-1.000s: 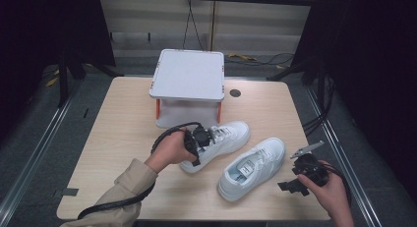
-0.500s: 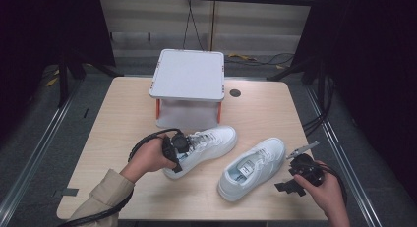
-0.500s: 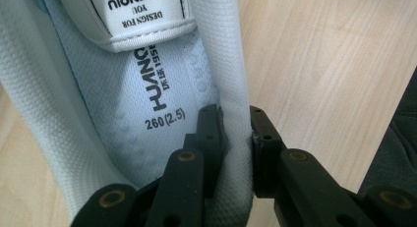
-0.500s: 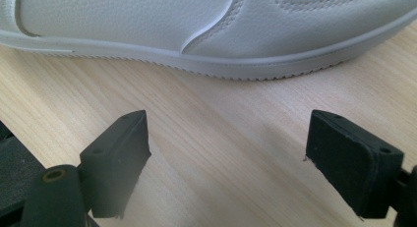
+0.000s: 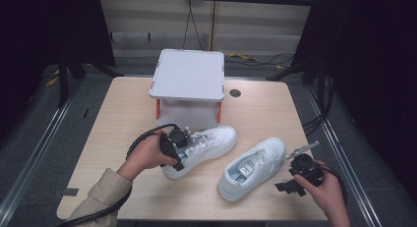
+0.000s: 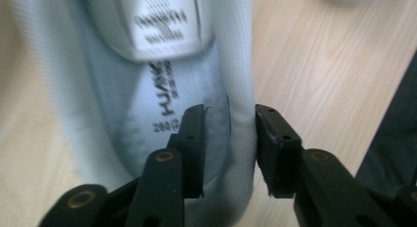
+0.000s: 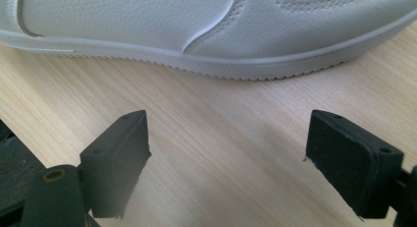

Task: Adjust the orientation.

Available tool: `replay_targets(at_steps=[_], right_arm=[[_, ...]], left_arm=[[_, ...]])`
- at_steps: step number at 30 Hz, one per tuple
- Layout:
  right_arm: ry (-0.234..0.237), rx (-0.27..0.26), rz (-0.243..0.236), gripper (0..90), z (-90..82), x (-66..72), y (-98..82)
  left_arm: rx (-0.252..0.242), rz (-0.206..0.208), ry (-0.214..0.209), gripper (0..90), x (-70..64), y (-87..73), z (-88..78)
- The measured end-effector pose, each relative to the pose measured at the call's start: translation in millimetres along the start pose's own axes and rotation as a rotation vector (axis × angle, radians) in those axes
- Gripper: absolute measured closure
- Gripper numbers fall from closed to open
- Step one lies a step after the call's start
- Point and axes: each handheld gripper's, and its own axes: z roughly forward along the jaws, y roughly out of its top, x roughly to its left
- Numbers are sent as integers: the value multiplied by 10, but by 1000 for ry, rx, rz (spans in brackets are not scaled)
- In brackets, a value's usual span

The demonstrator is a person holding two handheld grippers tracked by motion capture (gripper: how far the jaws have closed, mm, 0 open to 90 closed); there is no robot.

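Two white sneakers lie on the wooden table (image 5: 123, 114). The left sneaker (image 5: 211, 142) points right. My left gripper (image 5: 179, 157) stands at its heel. In the left gripper view, my left gripper (image 6: 229, 138) straddles the heel wall of the sneaker (image 6: 147, 79), one jaw inside over the insole and one outside. Its jaws have just been opening, and the inner pad stands off the wall. The right sneaker (image 5: 253, 164) lies at a slant. My right gripper (image 5: 287, 185) hovers open beside it. In its own view, my right gripper (image 7: 226, 138) holds nothing, and the sneaker's side (image 7: 147, 15) is just beyond.
A box with a white lid (image 5: 189, 79) and orange corners stands at the table's back middle, right behind the left sneaker. A small dark hole (image 5: 235, 93) sits in the tabletop to its right. Cables trail from both grippers. Dark floor surrounds the table.
My left hand has dragged the left sneaker leftward by its heel, widening the gap between the two shoes. The right hand and right sneaker have stayed in place.
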Motion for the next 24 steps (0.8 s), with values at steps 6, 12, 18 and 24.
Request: replay_targets(at_steps=[6,12,18,24], right_arm=[[2,2,-7,159,7,8,7],[3,4,-13,159,14,11,16],[1,-4,-11,160,-4,-7,12],[-4,-8,-9,159,-24,-22,-1]], left_arm=[[-11,-35,74,606,85,76,-297],[24,-103,158,563,330,98,-137],[28,-111,132,641,459,147,180],[58,-161,144,745,481,197,222]])
